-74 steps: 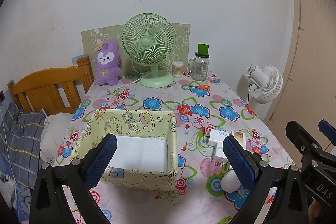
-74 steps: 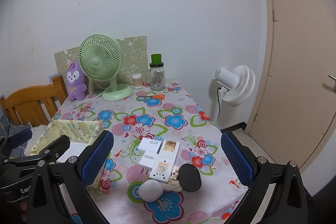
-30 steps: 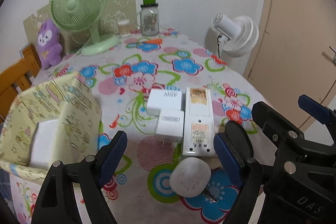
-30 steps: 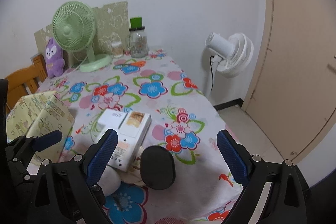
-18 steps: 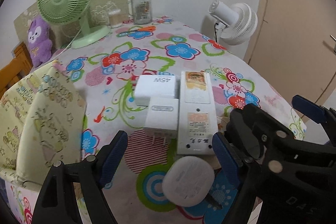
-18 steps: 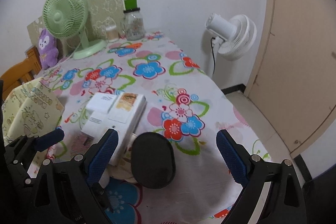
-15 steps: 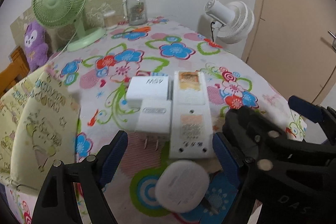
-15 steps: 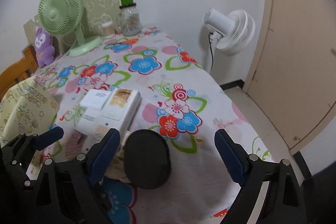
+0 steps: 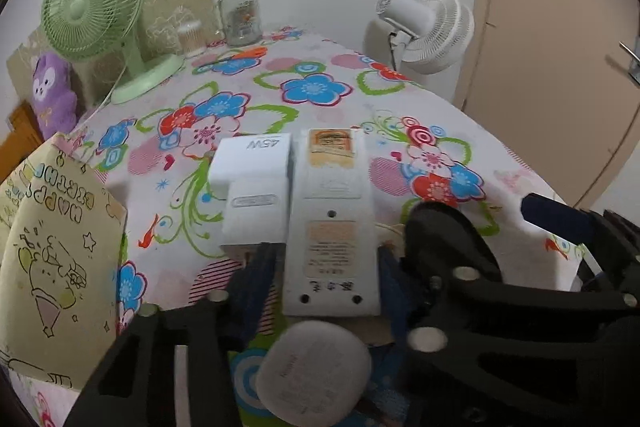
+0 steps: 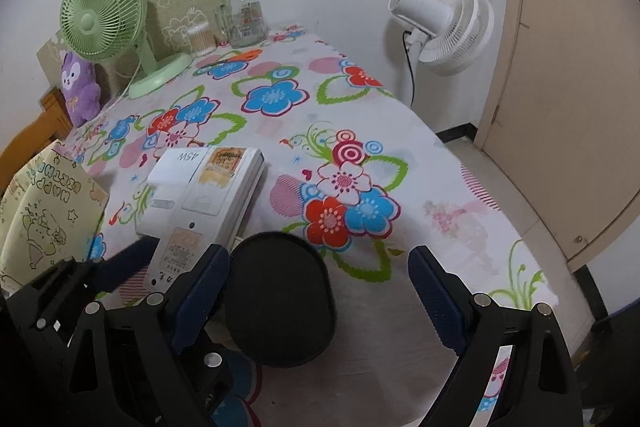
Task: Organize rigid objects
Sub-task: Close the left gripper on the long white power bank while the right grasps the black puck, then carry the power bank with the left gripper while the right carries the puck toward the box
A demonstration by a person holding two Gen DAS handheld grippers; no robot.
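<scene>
Left gripper just narrowed, blue pads pressed against both sides of long white box. Right gripper spread wide, released, straddling black oval case. Around: white charger, round white case, yellow paper box on floral tablecloth. Only from right wrist: floor beside door.

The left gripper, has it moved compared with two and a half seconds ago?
Yes. The left gripper was over the yellow box; it is now further right, down at the long white box, and its jaws have just been closing around it.
</scene>
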